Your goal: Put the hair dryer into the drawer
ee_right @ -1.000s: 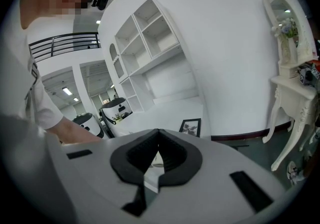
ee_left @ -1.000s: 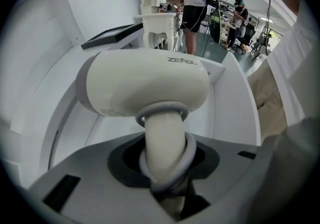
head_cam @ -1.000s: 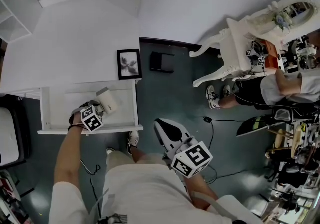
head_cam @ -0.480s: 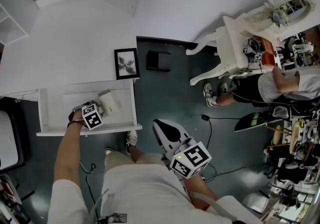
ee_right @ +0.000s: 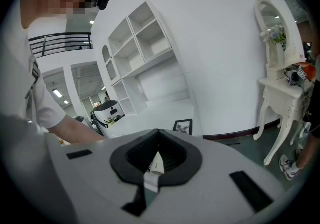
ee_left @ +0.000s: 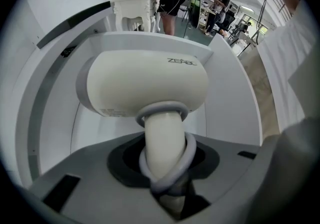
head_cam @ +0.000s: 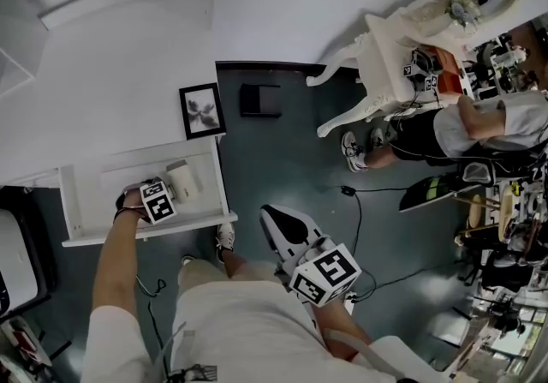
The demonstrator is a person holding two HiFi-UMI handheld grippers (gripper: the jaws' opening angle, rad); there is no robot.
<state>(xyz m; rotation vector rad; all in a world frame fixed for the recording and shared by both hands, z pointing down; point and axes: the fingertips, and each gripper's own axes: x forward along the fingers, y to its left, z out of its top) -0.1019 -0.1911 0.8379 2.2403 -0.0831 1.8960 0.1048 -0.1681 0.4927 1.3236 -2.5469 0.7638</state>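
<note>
left gripper [ee_left: 165, 170] clamped on hair dryer [ee_left: 150, 82] handle [ee_left: 162, 135] in drawer [head_cam: 81, 201]; rigid, smooth, head-heavy, so handle grip suits; right gripper [ee_right: 155, 164] seemingly closed, empty

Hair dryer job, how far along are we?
Done: the drawer is open. In hand: the left gripper grips the hair dryer by its handle, within the drawer walls. Left: let go and pull out. The right gripper is shut, idle.
</note>
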